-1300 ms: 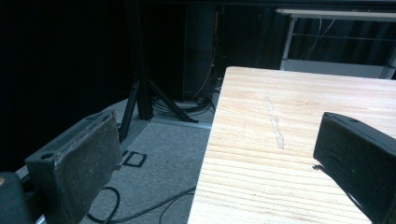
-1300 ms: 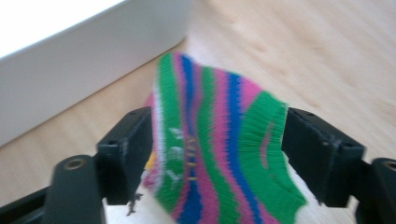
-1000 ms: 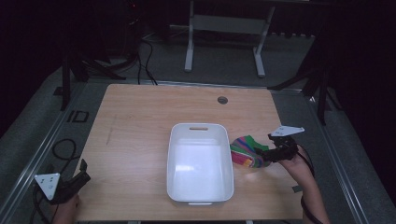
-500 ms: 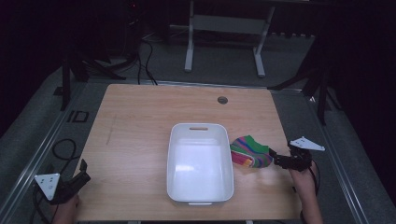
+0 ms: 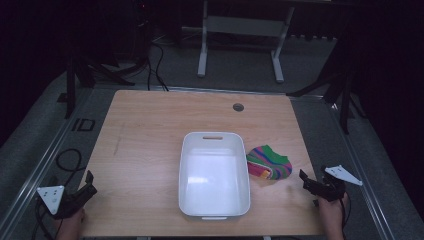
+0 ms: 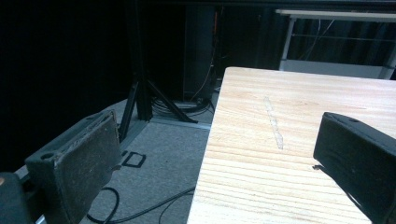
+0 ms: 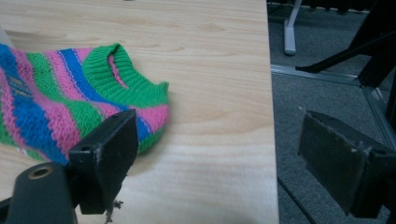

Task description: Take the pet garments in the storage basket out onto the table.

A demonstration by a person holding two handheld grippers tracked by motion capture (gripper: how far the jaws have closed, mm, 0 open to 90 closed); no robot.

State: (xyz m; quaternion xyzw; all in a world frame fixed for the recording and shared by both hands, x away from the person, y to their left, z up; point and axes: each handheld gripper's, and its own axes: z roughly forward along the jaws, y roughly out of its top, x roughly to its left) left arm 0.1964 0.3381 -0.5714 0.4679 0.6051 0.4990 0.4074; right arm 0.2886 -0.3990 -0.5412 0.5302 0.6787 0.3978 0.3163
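Observation:
A knitted sock (image 5: 270, 162) striped in green, pink and blue lies flat on the wooden table (image 5: 150, 145), just right of a white plastic bin (image 5: 215, 175). My right gripper (image 5: 306, 181) sits near the table's right front corner, a short way right of the sock, open and holding nothing. In the right gripper view the sock (image 7: 56, 102) lies past the left jaw, with bare table between the jaws of the right gripper (image 7: 224, 154). My left gripper (image 5: 91, 184) rests at the table's left front edge, open and empty, and in its own view the left gripper (image 6: 219, 158) straddles that edge.
The bin holds nothing that I can see. A round cable hole (image 5: 238, 107) sits near the table's far edge. Grey carpet, cables (image 5: 67, 160) and stand legs (image 5: 240, 50) surround the table. The table's left half is bare wood.
My right gripper has drawn back from the sock toward the right front corner, leaving the sock lying on the table. The left gripper has not moved.

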